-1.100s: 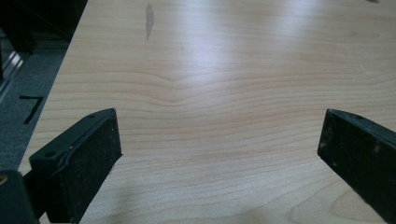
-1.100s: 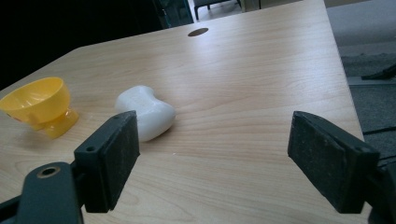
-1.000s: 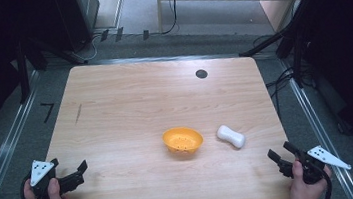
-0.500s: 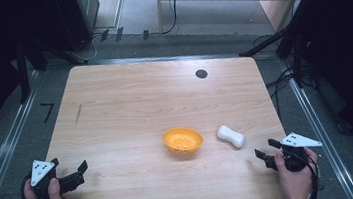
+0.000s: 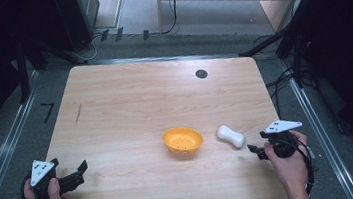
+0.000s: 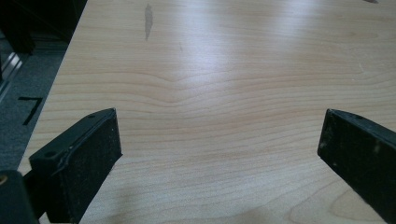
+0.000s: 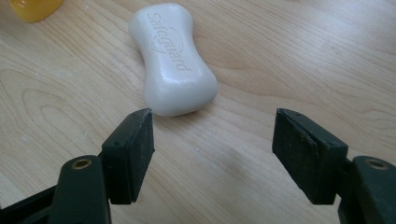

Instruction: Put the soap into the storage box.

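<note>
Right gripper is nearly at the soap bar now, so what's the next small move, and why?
Probably ease the right gripper forward and a bit toward its left jaw, so the jaws straddle the soap bar. The jaws are open, but the bar lies just ahead of them on the table, off-centre toward the left jaw, nothing between the pads yet. The orange bowl sits just beyond.

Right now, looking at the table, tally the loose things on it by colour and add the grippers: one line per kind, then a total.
Orange: 1, the perforated orange bowl
White: 1, the white Safeguard soap bar
Black two-jaw grippers: 2, the left gripper and the right gripper, both open
Total: 4
</note>
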Motion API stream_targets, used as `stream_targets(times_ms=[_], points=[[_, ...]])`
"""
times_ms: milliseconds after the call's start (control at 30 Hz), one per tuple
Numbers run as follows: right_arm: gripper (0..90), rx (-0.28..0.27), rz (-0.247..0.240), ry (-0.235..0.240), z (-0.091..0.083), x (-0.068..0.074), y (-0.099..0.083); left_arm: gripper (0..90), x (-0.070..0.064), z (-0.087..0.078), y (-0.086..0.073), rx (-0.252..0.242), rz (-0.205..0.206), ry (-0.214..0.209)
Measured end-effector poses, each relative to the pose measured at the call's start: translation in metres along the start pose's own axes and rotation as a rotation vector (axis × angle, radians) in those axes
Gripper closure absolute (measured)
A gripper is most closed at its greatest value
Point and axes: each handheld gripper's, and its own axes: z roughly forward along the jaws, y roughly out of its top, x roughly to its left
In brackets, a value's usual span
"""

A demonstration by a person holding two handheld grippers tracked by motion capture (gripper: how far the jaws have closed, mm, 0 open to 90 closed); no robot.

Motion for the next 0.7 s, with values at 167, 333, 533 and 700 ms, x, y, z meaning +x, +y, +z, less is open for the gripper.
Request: stream_targets(times_ms=[167,333,533,700], points=[[30.5,0.043,-0.022,0.007,0.004,-0.001,0.011,0.0,0.000,0.000,0.000,0.001,-0.001,-0.001],[30.5,0.069,-0.033,0.013,0.008,-0.001,0.016,0.0,0.000,0.000,0.000,0.002,-0.002,-0.002],[30.1,0.116,-0.067,0.018,0.014,0.001,0.023,0.0,0.001,0.000,0.000,0.002,-0.001,-0.002],[29.5,0.145,-0.077,0.025,0.018,0.002,0.026,0.0,0.001,0.000,0.000,0.001,-0.005,-0.003]])
